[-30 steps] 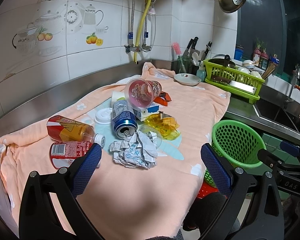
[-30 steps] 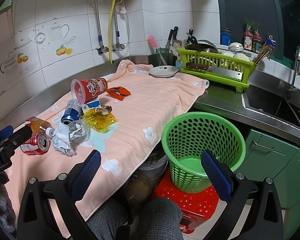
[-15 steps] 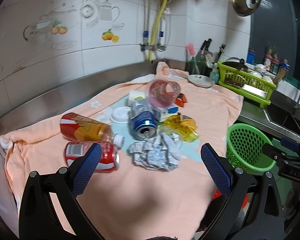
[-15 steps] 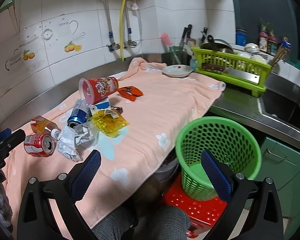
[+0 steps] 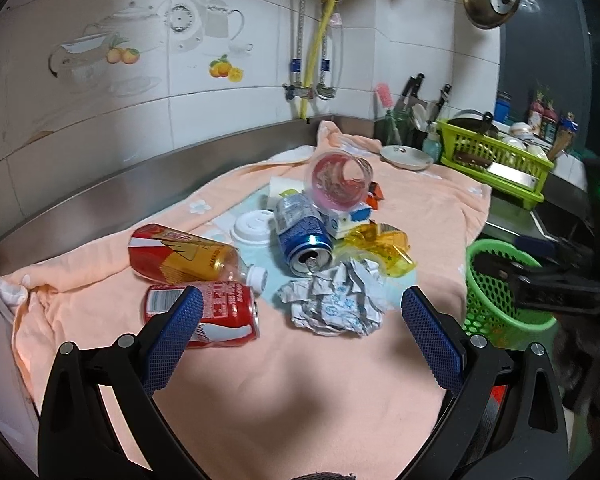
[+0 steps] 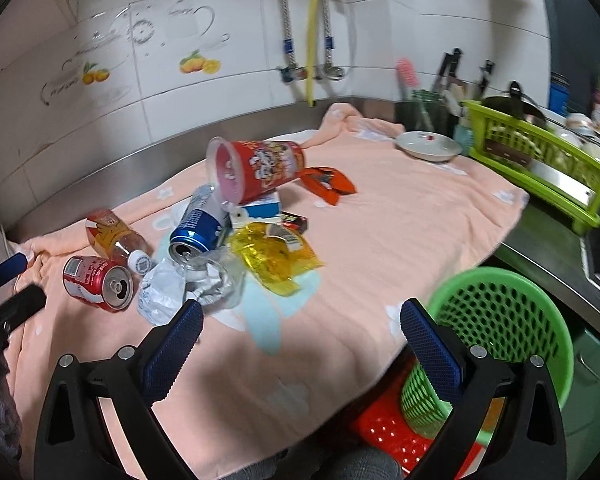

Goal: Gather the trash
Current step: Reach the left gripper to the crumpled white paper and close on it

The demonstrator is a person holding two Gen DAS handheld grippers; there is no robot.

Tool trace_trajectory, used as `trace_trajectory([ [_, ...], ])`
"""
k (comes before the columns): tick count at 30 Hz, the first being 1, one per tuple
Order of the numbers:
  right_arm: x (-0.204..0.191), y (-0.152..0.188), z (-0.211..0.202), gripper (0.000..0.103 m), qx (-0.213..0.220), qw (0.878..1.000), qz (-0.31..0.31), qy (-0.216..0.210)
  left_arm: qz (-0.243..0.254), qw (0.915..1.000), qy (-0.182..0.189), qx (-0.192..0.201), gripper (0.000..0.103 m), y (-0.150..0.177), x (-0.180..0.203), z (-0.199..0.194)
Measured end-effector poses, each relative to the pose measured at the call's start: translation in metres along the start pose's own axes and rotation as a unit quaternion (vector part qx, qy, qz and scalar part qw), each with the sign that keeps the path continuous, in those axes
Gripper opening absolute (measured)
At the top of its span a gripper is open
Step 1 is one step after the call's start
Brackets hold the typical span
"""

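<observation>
Left wrist view: left gripper (image 5: 302, 308) with blue pads spread wide, nothing between them, hovering over the near part of a peach towel (image 5: 300, 380) on the counter; crumpled white wrapper (image 5: 334, 304) lies ahead between the fingers; red can (image 5: 216, 314) on its side, partly behind the left pad; red-and-yellow bottle (image 5: 180, 254) lying just behind it, white cap toward the wrapper; blue can (image 5: 304, 236) on its side, open end facing the camera, touching the wrapper; white lid (image 5: 253, 227) flat beside the blue can; red cup (image 5: 340, 182) tipped over, resting on a small blue-and-white carton (image 5: 350, 218); yellow plastic wrapper (image 5: 384, 246) right of the blue can; green basket (image 5: 496, 304) off the counter's right edge, partly hidden by the other gripper's dark frame.

Right wrist view: right gripper (image 6: 300, 332) also spread wide and empty, above the towel's near edge; the trash pile sits ahead and to the left; red can nearest the left margin; orange wrapper (image 6: 326, 180) lies apart behind the cup; green basket stands low at right on a red stool (image 6: 384, 432), beside the counter edge; white plate (image 6: 428, 146) and green dish rack (image 6: 540, 168) at the far right.
</observation>
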State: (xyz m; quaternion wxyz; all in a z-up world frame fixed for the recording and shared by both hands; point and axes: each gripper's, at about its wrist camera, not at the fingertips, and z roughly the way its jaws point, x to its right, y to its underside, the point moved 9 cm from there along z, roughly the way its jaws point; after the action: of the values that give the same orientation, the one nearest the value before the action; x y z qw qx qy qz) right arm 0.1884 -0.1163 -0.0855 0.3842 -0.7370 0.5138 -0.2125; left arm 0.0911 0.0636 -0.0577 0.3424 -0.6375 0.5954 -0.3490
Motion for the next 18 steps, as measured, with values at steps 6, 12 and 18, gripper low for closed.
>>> trace_trajectory([
  [6, -0.014, -0.016, 0.031, 0.096, -0.006, 0.999, -0.022, -0.031, 0.005, 0.9999, 0.003, -0.011, 0.098, 0.007, -0.001, 0.007],
  [12, -0.018, -0.031, 0.067, 0.094, -0.024, 0.998, -0.031, -0.055, -0.012, 0.9995, 0.009, -0.03, 0.098, 0.012, -0.009, 0.019],
  [18, -0.02, -0.041, 0.105, 0.084, -0.045, 0.995, -0.053, -0.071, -0.01, 0.9987, 0.019, -0.047, 0.097, 0.016, -0.005, 0.034],
])
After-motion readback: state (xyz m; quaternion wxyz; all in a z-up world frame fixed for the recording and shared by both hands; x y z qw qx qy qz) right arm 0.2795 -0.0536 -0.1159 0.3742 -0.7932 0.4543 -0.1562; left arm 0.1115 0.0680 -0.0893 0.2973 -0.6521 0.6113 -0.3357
